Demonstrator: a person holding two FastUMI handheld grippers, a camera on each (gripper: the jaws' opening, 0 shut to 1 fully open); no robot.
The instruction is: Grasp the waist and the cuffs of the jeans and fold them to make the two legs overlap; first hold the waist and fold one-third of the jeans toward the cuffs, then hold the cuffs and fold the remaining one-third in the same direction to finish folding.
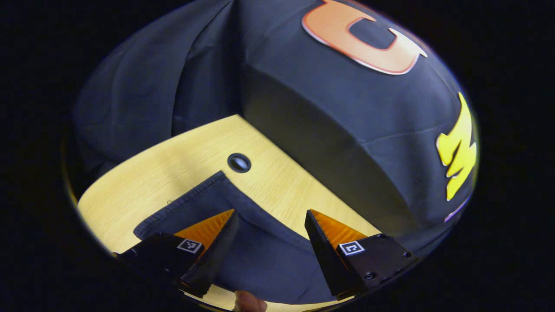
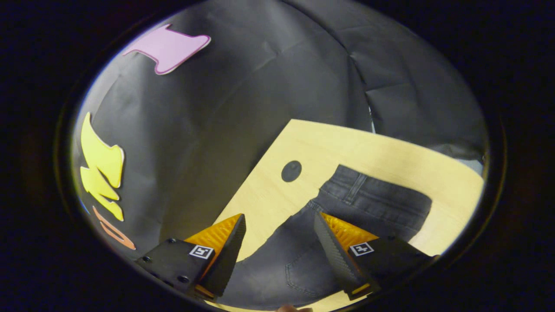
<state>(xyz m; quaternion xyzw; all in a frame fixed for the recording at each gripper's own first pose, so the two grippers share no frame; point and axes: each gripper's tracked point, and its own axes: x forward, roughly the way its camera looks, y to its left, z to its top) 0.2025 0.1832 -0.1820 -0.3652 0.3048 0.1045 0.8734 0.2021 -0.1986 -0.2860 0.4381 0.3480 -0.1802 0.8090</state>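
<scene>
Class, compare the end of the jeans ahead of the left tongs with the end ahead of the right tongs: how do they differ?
The cuff at the left tongs is a plain stitched hem with one pointed corner. The waist at the right tongs is wider, with a belt loop and seams. Both lie flat on the wooden table, under open tongs.

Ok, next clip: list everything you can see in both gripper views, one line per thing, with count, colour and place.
jeans: one pair, dark grey-black denim, lying flat on the table; waistband end in the right gripper view, hemmed cuff end in the left gripper view.
table: one, light wood grain, under the jeans.
cable hole: one, dark and round, set in the tabletop near the jeans.
booth wall: black cloth, behind the table's far edges.
left gripper: one, jaws open, fingers hovering over the cuff end.
right gripper: one, jaws open, fingers over the waist end.
fingertip: one, at the bottom edge of the left gripper view.
</scene>
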